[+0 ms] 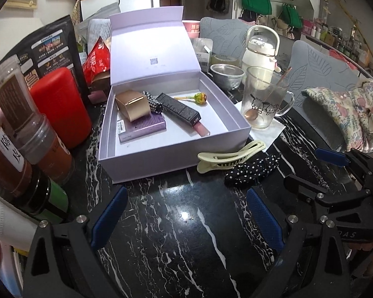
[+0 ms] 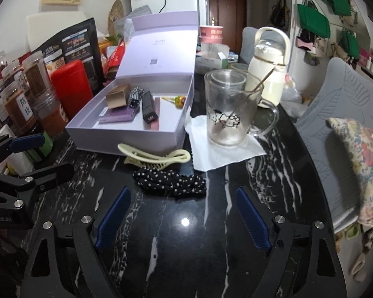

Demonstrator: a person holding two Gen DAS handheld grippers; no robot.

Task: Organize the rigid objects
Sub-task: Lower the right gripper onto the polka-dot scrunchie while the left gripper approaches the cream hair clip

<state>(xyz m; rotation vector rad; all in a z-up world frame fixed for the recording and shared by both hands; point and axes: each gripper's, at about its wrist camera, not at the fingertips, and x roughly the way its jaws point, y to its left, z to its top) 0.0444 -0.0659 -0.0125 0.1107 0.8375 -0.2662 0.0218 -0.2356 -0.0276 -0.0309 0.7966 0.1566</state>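
Observation:
An open lilac box (image 1: 176, 149) (image 2: 126, 144) on the black marble table holds a gold box (image 1: 133, 104), a purple case (image 1: 141, 128), a black lipstick box (image 1: 177, 109), a lollipop (image 1: 199, 97) and a dotted item (image 1: 155, 104). A cream hair clip (image 1: 230, 159) (image 2: 154, 159) and a black polka-dot scrunchie (image 1: 252, 170) (image 2: 171, 182) lie on the table in front of the box. My left gripper (image 1: 186, 221) is open and empty, short of the box. My right gripper (image 2: 184, 219) is open and empty, just short of the scrunchie; it also shows in the left wrist view (image 1: 320, 171).
A glass mug with a spoon (image 2: 230, 114) stands on a white napkin (image 2: 226, 149) right of the box. Spice jars (image 1: 24, 129) and a red container (image 1: 62, 109) crowd the left. A cream bottle (image 2: 271, 67) and metal bowl (image 1: 226, 75) stand behind. Grey chairs (image 2: 335, 114) sit at right.

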